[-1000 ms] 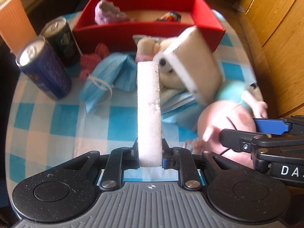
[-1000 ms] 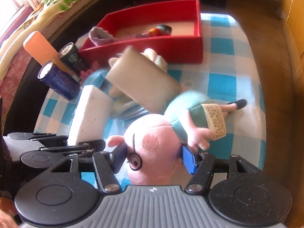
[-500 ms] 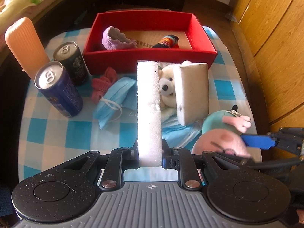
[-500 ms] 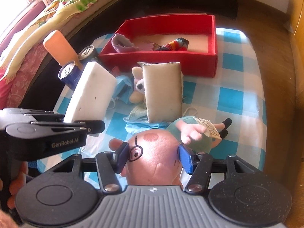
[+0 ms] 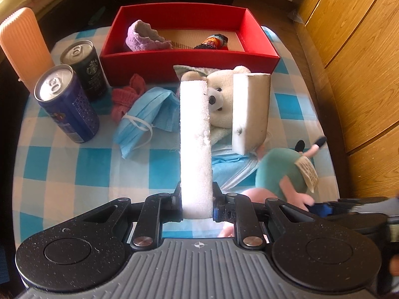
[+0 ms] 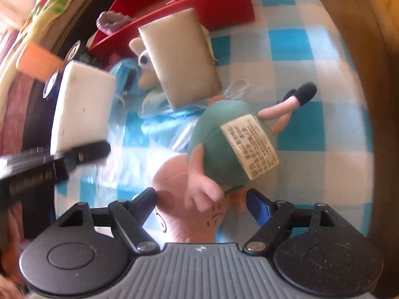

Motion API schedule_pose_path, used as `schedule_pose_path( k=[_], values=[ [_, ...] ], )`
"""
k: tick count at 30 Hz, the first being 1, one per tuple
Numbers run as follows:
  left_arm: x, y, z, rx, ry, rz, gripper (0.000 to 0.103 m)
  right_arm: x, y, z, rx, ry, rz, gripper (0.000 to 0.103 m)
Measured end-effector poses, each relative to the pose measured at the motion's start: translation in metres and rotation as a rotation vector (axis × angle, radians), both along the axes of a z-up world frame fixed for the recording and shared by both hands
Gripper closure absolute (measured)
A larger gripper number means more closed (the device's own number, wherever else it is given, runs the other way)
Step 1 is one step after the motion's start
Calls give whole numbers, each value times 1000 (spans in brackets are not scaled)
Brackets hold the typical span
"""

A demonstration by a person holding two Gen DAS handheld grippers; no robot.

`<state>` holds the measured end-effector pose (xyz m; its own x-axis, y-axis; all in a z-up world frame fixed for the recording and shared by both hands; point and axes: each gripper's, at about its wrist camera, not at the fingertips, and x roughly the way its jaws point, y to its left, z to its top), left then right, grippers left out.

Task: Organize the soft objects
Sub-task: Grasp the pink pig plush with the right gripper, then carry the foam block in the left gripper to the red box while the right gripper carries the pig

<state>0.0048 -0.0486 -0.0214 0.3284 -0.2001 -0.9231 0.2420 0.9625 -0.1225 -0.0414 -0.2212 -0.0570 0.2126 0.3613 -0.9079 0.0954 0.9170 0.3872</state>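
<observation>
Sponge work occupies the left gripper point(image 5: 197, 205): its jaws are clenched on the end of a white sponge block point(image 5: 195, 147), held upright above the checked tablecloth point(image 5: 74, 164), presumably for carrying to the red box point(image 5: 189, 57), where a purple knit piece point(image 5: 143, 37) and a striped sock point(image 5: 214, 42) already lie. The right gripper point(image 6: 202, 205) is opening its jaws around the pink pig plush point(image 6: 224, 144); the pads look clear of its head, though blur makes that uncertain. Only the left view shows the box's inside, the white bear point(image 5: 219, 99), the face mask point(image 5: 147, 117) and both cans point(image 5: 67, 102). Only the right view shows the pig's sewn label point(image 6: 249, 147).
</observation>
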Motion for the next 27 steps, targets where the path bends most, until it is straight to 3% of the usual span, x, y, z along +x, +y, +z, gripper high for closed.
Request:
schedule_pose_path(
  k=[4,6,7,12,19,27],
  values=[
    [1,0,0,-5,4,-4,84,5,11,-14,-33,-9,-33,33],
    [1,3,0,-15,13,1,84,1,18,-13,-39,-52,-6,39],
    [2,4,-1,-15,15,3,84,-2,20,-10,-37,-69,21,50],
    [3,6,0,-10,15,8,84,-17,20,6,3,-76,92,54],
    [-2,3,12,5,-7,-15,84,-30,20,44,20,-100,171,54],
    [-4,3,40,-3,-55,-34,84,-29,18,102,42,-205,200,54]
  ],
)
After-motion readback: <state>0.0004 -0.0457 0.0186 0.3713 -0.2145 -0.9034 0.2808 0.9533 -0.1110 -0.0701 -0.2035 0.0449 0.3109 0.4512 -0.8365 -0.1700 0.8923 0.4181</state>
